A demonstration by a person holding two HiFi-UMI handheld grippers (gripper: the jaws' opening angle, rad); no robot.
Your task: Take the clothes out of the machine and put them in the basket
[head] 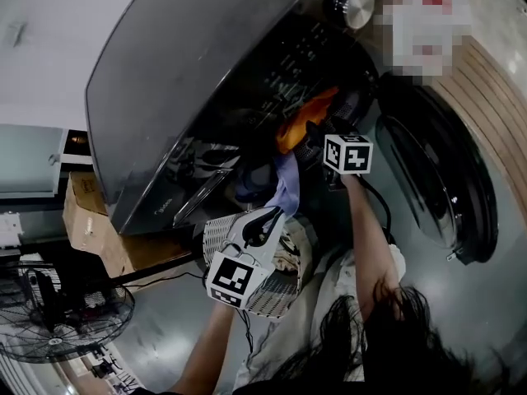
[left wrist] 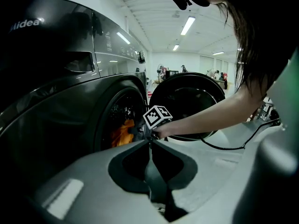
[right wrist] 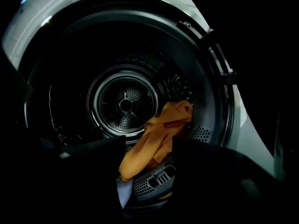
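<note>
Clothes were still inside the drum [right wrist: 124, 104]: an orange garment [right wrist: 159, 125] sat between my right gripper's [right wrist: 149, 141] parted jaws, unclamped, and a pale blue cloth [right wrist: 122, 192] hung over its lip. My left gripper [left wrist: 150, 141], jaws together, was near the basket [head: 216, 230].

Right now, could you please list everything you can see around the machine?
washing machine: one, dark grey, upper left of the head view
door: one, dark, swung open at the right
orange garment: one, orange, at the drum's mouth
blue garment: one, pale blue, hanging below the orange one
basket: one, white, below the opening
cardboard box: one, brown, beside the machine
fan: one, black, lower left
left gripper: one, white, jaws together, over the basket
right gripper: one, dark, jaws apart, orange garment between them
</note>
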